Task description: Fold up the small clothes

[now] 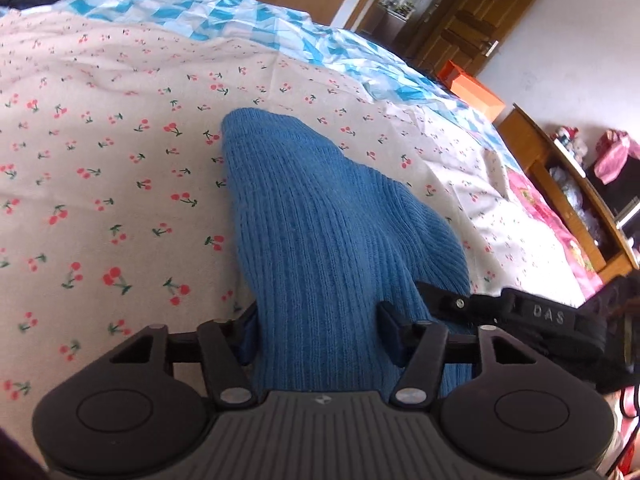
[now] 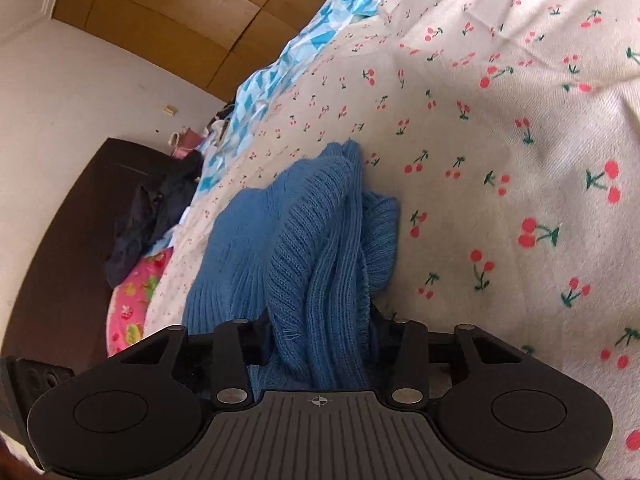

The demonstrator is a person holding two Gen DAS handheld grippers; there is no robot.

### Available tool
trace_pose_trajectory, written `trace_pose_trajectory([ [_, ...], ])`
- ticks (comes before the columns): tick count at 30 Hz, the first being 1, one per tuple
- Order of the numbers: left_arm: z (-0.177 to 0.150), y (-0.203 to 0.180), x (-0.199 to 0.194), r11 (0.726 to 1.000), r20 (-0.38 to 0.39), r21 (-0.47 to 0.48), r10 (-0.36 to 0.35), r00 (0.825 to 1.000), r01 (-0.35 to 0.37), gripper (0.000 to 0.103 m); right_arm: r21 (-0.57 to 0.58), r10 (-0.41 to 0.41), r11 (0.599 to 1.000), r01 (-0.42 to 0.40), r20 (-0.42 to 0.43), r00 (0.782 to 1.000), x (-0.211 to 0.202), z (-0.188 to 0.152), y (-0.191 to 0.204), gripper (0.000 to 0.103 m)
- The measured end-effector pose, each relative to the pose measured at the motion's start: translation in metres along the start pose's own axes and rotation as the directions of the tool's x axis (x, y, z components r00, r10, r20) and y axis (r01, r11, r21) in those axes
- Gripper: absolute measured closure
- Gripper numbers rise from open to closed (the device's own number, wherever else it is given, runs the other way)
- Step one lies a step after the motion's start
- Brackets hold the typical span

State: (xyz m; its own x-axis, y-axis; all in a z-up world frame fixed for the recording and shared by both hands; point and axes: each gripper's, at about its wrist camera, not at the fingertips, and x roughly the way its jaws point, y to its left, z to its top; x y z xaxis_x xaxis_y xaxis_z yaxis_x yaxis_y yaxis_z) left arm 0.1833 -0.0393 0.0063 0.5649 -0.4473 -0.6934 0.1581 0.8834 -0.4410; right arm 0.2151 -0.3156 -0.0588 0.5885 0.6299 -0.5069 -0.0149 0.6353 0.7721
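Clearly, in the left wrist view the left gripper [image 1: 318, 320] stands at the bottom centre of the frame with its two pads closed on the blue knitted garment [image 1: 320, 216], which runs from between the jaws up toward the middle of the frame, over the cherry-print sheet [image 1: 100, 140]. At the lower right edge the black body of the other tool is seen just beside the cloth. In the right wrist view the right gripper [image 2: 320, 332] also sits at the bottom centre and pinches a bunched, thicker fold of the same blue knitted garment [image 2: 312, 240]; the rest of it lies in the middle of the frame on the cherry-print sheet [image 2: 520, 160]. I judge that both tools hold one edge, ready for a fold. The next move probably needs both hands to travel together, so that the edge lands straight on the far part.
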Motion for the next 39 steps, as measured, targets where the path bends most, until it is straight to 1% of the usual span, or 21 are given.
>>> trace_pose_trajectory([
  [3,-0.009,0.004,-0.024,1.0,-0.005,0.003,0.006,1.0,-0.006,0.047,0.01,0.061,0.998,-0.06,-0.04,0.997,-0.003,-0.011,0.014,0.065],
  [5,-0.019,0.009,-0.038,1.0,-0.009,0.004,0.014,1.0,-0.014,0.047,-0.011,0.068,0.998,-0.069,-0.069,0.995,-0.005,-0.02,0.026,0.065],
  [7,-0.029,0.013,-0.042,0.999,-0.019,0.026,0.04,0.999,-0.04,0.046,-0.035,0.032,0.999,-0.035,-0.077,0.997,-0.006,-0.029,0.032,0.065],
  [9,-0.035,0.016,-0.04,0.998,-0.019,0.04,0.05,0.999,-0.049,0.043,-0.059,-0.062,0.997,0.059,-0.057,0.996,-0.006,-0.034,0.031,0.062],
  [10,-0.036,0.016,-0.038,0.998,-0.016,0.033,0.049,0.999,-0.049,0.041,-0.07,-0.094,0.993,0.091,-0.04,0.995,-0.007,-0.035,0.03,0.061],
  [12,-0.036,0.011,-0.038,0.998,-0.004,0.031,0.061,0.998,-0.061,0.041,-0.071,-0.116,0.991,0.115,-0.014,0.993,-0.012,-0.035,0.03,0.06],
  [14,-0.037,0.0,-0.044,0.992,0.034,0.09,0.084,0.996,-0.087,0.041,-0.105,-0.153,0.982,0.156,0.037,0.988,-0.022,-0.036,0.038,0.059],
  [15,-0.038,-0.006,-0.048,0.986,0.054,0.127,0.1,0.994,-0.106,0.041,-0.142,-0.179,0.972,0.187,0.07,0.981,-0.028,-0.037,0.046,0.057],
  [17,-0.041,-0.014,-0.058,0.972,0.101,0.186,0.128,0.987,-0.145,0.042,-0.203,-0.225,0.947,0.25,0.139,0.964,-0.037,-0.039,0.06,0.057],
  [19,-0.043,-0.019,-0.068,0.953,0.147,0.228,0.168,0.975,-0.199,0.042,-0.251,-0.25,0.922,0.295,0.196,0.948,-0.041,-0.044,0.076,0.057],
  [20,-0.045,-0.022,-0.071,0.942,0.166,0.243,0.196,0.967,-0.232,0.042,-0.279,-0.265,0.905,0.322,0.225,0.938,-0.043,-0.047,0.084,0.057],
  [22,-0.047,-0.024,-0.076,0.931,0.178,0.248,0.229,0.957,-0.269,0.042,-0.36,-0.292,0.852,0.381,0.279,0.915,-0.042,-0.058,0.1,0.057],
  [23,-0.049,-0.024,-0.077,0.931,0.173,0.241,0.236,0.956,-0.273,0.042,-0.398,-0.305,0.823,0.405,0.29,0.907,-0.039,-0.066,0.106,0.057],
  [24,-0.05,-0.024,-0.077,0.932,0.162,0.234,0.244,0.956,-0.278,0.041,-0.425,-0.323,0.804,0.416,0.275,0.906,-0.033,-0.072,0.108,0.06],
  [25,-0.053,-0.024,-0.076,0.931,0.148,0.23,0.256,0.955,-0.284,0.041,-0.436,-0.353,0.791,0.429,0.247,0.902,-0.026,-0.075,0.106,0.061],
  [27,-0.057,-0.026,-0.072,0.93,0.119,0.222,0.272,0.955,-0.293,0.041,-0.433,-0.415,0.774,0.462,0.205,0.887,-0.013,-0.076,0.097,0.058],
  [29,-0.062,-0.028,-0.073,0.933,0.1,0.219,0.271,0.957,-0.287,0.041,-0.416,-0.422,0.777,0.472,0.211,0.882,-0.019,-0.075,0.101,0.058],
  [32,-0.071,-0.035,-0.081,0.932,0.102,0.224,0.267,0.958,-0.284,0.041,-0.426,-0.403,0.768,0.478,0.259,0.878,-0.039,-0.079,0.121,0.058],
  [34,-0.076,-0.037,-0.085,0.934,0.096,0.218,0.268,0.959,-0.283,0.041,-0.444,-0.383,0.763,0.469,0.274,0.882,-0.051,-0.086,0.132,0.058],
  [37,-0.084,-0.038,-0.091,0.938,0.092,0.206,0.265,0.96,-0.279,0.041,-0.465,-0.36,0.766,0.445,0.263,0.895,-0.063,-0.106,0.139,0.057],
  [39,-0.09,-0.038,-0.094,0.936,0.085,0.206,0.273,0.958,-0.285,0.04,-0.472,-0.373,0.758,0.451,0.254,0.893,-0.065,-0.119,0.137,0.056],
])
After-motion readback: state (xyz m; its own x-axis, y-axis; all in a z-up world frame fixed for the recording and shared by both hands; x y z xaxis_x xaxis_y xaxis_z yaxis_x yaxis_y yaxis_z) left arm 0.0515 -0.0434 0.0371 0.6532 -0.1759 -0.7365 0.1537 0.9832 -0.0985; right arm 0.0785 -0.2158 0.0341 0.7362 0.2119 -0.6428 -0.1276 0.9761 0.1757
